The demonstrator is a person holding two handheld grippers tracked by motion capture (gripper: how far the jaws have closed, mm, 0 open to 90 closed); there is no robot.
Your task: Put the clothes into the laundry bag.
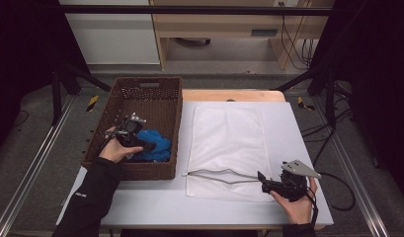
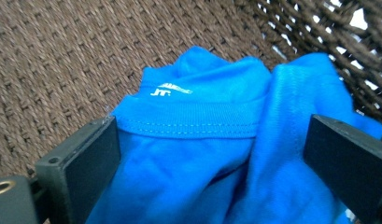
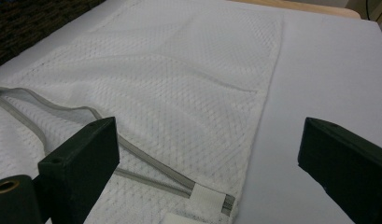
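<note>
A white table point(image 1: 288, 128) is seen from above, with a wooden strip point(image 1: 232, 95) at its far edge and a grey floor around it. On the table's left part a brown wicker basket point(image 1: 121, 101) is set, its long axis running away from the person. Beside it, on the middle of the table, a white mesh bag point(image 1: 229, 138) is laid flat, its long axis also running away from the person and its zipped mouth point(image 1: 214, 174) turned toward the near edge, partly open.

In the near right corner of the basket a crumpled blue shirt point(image 1: 157, 145) is lodged; in the left gripper view its ribbed collar point(image 2: 193, 122) is seen running across, with a small white print above it. The basket's near wall and right wall stand close around the shirt.

The left gripper point(image 1: 140, 143) is held inside the basket with its jaws spread wide on either side of the shirt, nothing being clamped. The right gripper point(image 1: 261, 177) is held at the bag's near right corner, jaws wide apart, the zip's end lying between them ungripped.
</note>
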